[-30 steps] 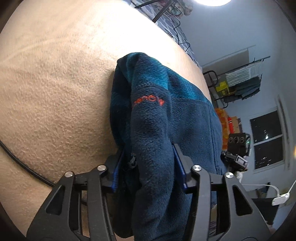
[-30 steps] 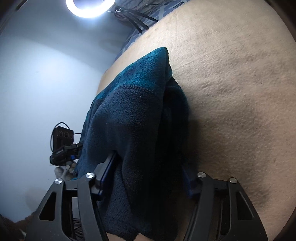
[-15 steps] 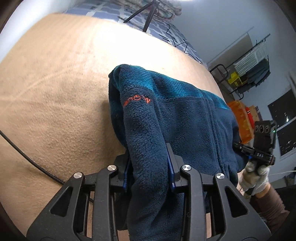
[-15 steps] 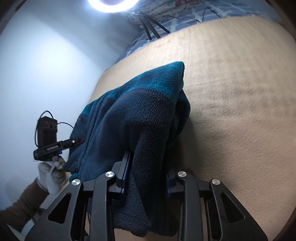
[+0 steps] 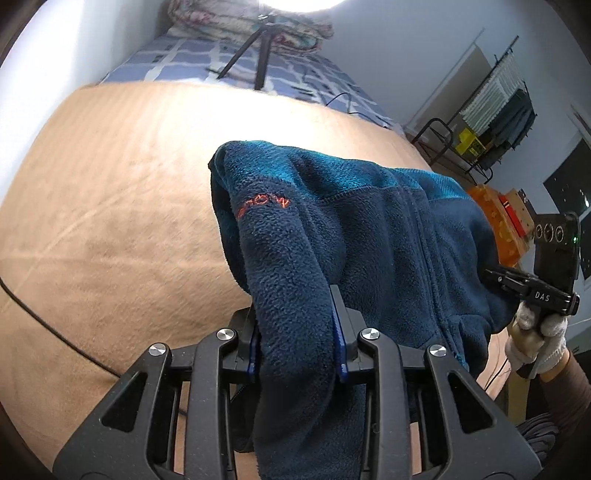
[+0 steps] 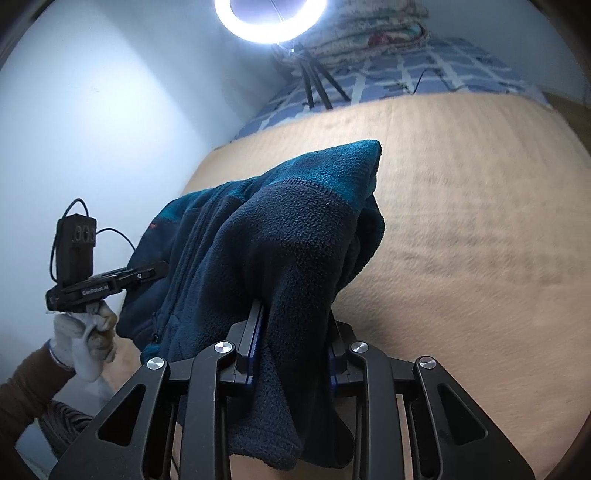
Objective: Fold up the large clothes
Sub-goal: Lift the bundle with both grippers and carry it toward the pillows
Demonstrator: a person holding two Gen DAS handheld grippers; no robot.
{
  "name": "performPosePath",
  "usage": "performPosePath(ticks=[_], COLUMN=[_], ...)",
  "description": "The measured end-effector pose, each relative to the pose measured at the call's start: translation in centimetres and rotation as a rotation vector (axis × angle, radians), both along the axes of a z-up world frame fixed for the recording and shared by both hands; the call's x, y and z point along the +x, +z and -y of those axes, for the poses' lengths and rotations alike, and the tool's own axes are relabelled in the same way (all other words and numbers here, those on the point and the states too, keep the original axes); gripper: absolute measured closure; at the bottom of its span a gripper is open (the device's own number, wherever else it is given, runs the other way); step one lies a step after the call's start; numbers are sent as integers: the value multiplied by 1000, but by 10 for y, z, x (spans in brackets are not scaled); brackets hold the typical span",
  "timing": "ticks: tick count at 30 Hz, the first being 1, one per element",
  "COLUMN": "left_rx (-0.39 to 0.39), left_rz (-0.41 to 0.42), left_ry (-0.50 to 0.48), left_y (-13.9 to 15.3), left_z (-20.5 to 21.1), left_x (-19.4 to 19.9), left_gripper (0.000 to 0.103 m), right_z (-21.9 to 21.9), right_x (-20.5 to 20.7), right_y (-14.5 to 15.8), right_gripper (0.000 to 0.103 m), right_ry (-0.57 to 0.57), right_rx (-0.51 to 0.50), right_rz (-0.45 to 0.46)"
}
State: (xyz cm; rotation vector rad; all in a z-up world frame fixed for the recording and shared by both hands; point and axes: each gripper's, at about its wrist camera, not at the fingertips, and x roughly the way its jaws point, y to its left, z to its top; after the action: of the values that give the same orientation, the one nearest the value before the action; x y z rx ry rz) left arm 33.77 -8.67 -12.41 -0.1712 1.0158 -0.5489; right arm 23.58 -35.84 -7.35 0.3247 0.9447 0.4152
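Observation:
A dark navy and teal fleece jacket [image 5: 369,236] with an orange logo hangs between my two grippers above a tan blanket [image 5: 110,206]. My left gripper [image 5: 295,332] is shut on a thick fold of the jacket's one end. My right gripper [image 6: 293,332] is shut on the jacket [image 6: 295,236] at its other end. The jacket is lifted and drapes down over both grippers, hiding the fingertips. In the left wrist view the right gripper [image 5: 532,291] shows at the right, held by a gloved hand. In the right wrist view the left gripper [image 6: 107,284] shows at the left.
The tan blanket [image 6: 461,258] covers a bed. Beyond it lies a blue checked sheet [image 5: 229,62] with a tripod [image 5: 258,48], a ring light [image 6: 269,18] and a folded quilt. A black cable [image 5: 48,325] crosses the blanket at left. A clothes rack [image 5: 495,110] and orange boxes stand at right.
Both grippers have closed on the jacket and lifted it up off the blanket, tilting upward so the far bed, tripod and ring light come into view.

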Motion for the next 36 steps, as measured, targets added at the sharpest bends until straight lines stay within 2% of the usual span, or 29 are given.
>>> performPosePath(ticks=[8, 16, 25, 36], left_rx=[31, 41, 16, -39], left_rz=[82, 135, 162, 178], left_ry=[-45, -74, -117, -152], left_y=[26, 39, 42, 35], left_z=[45, 95, 157, 248], left_x=[6, 26, 76, 154], left_gripper=[75, 76, 77, 78], right_z=[31, 65, 118, 198], right_x=[-4, 5, 40, 101], right_y=[29, 44, 48, 48], right_gripper=[79, 79, 79, 79], right_ry=[-43, -93, -160, -257], right_rx=[-49, -94, -138, -206], right_rz=[64, 104, 139, 149])
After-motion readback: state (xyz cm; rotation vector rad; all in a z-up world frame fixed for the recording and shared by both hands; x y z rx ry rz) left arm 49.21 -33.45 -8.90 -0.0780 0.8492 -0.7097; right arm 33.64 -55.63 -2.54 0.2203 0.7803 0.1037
